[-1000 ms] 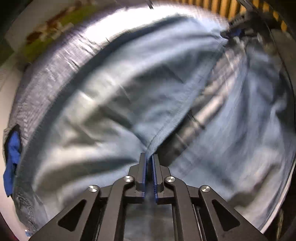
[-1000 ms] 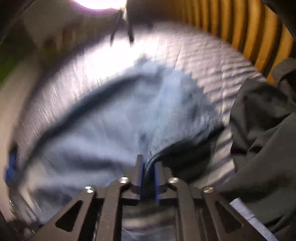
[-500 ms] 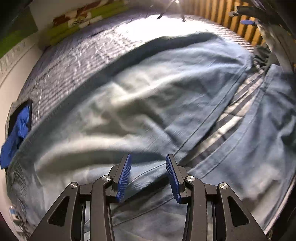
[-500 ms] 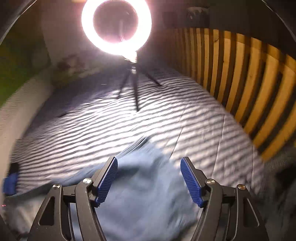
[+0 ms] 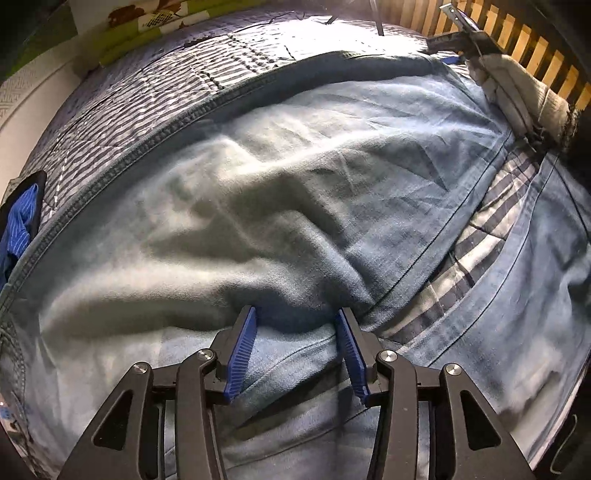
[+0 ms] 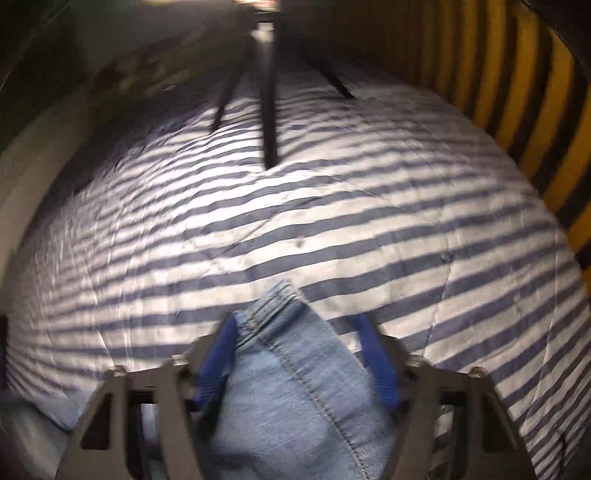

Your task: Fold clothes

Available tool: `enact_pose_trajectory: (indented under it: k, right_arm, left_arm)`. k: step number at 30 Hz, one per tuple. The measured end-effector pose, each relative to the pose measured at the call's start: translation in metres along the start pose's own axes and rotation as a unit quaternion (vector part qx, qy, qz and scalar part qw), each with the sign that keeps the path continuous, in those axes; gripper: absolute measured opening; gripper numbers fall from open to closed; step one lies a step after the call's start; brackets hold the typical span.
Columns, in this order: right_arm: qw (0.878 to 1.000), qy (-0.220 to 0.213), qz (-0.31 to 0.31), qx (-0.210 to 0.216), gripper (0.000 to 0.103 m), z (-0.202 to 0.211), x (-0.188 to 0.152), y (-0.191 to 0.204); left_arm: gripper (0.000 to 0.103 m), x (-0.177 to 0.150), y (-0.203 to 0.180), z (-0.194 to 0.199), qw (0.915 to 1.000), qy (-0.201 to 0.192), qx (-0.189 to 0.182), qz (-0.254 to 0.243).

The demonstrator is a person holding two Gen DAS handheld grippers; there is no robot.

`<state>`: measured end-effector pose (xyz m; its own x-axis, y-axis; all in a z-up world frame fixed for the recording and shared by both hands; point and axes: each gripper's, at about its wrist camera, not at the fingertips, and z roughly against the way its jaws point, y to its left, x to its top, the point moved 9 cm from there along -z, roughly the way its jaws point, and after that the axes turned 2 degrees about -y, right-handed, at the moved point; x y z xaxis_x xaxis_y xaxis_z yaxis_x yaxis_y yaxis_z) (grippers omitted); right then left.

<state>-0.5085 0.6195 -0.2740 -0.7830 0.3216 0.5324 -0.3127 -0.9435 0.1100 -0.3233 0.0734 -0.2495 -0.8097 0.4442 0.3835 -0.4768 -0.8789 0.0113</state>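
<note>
Light blue jeans (image 5: 280,192) lie spread across the striped bedspread (image 5: 147,96), one leg folded over so a strip of bedding shows between the legs. My left gripper (image 5: 295,325) stands open just above the denim, its blue pads either side of a fold. In the right wrist view a hemmed corner of the jeans (image 6: 280,306) pokes up between the pads of my right gripper (image 6: 295,332), which is open and not pinching the cloth. The other gripper and a gloved hand (image 5: 517,85) show at the far right of the left wrist view.
A wooden slatted headboard (image 6: 517,92) runs along the right. Tripod legs (image 6: 269,103) stand on the striped bedspread (image 6: 332,206) ahead. A dark blue cloth (image 5: 18,225) lies at the left edge by the wall. A green patterned pillow (image 5: 147,22) sits at the back.
Both grippers were shut on the jeans a second ago; both have let go and opened. The jeans now lie flat, and the right gripper has dropped low over the hem.
</note>
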Motion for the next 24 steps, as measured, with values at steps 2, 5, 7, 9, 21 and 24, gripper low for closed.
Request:
enact_pose_trajectory:
  k: [2,5,7,9,21,24]
  right_arm:
    - [1.0,-0.01,0.012,-0.004,0.006,0.007,0.0,0.004]
    - [0.996,-0.076,-0.002,-0.038,0.006,0.028,0.016,-0.006]
    - [0.994,-0.094,-0.005,-0.058,0.01,0.032,0.019,-0.011]
    - [0.992,-0.072,-0.003,-0.103,0.012,0.029,0.016,-0.021]
    - [0.994,0.041,-0.1,-0.026,0.039,0.112,-0.083,-0.089]
    - [0.989,0.083,-0.123,-0.014,0.039,0.104,-0.116,-0.097]
  left_arm:
    - [0.049,0.0,-0.002,0.001,1.0,-0.003,0.001,0.0]
    - [0.049,0.001,-0.003,0.001,1.0,-0.004,0.003,-0.001]
    - [0.051,0.001,-0.002,0.001,1.0,-0.005,0.005,0.0]
    - [0.052,0.001,-0.001,0.001,1.0,-0.004,0.006,0.002]
    - [0.058,-0.002,0.0,0.003,0.9998,-0.008,0.016,0.006]
    - [0.058,-0.001,0.0,0.003,0.9998,-0.003,0.018,0.008]
